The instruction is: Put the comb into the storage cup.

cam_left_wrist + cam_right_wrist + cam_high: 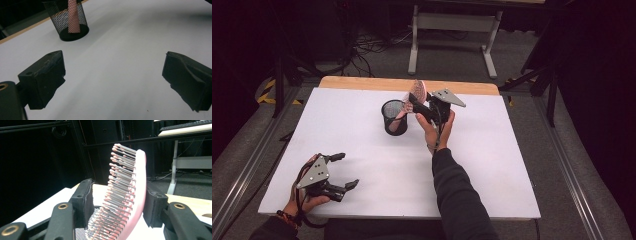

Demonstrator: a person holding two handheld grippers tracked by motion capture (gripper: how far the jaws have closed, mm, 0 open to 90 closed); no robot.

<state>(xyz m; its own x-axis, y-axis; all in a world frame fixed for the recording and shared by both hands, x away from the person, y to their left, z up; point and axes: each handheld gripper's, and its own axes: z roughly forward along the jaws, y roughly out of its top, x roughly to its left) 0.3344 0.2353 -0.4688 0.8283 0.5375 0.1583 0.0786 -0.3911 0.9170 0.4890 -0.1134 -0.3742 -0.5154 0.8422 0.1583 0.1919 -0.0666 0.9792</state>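
Right tool (418, 103) probably gripping hairbrush (418, 91) over cup (394, 117).

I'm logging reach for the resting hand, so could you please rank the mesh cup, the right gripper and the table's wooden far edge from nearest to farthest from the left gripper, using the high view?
From the left gripper at the near left corner:
1. Mesh cup, mid-table, holding the pink hairbrush handle.
2. Right gripper, just right of the cup, slightly farther.
3. Wooden far edge, along the table's back.
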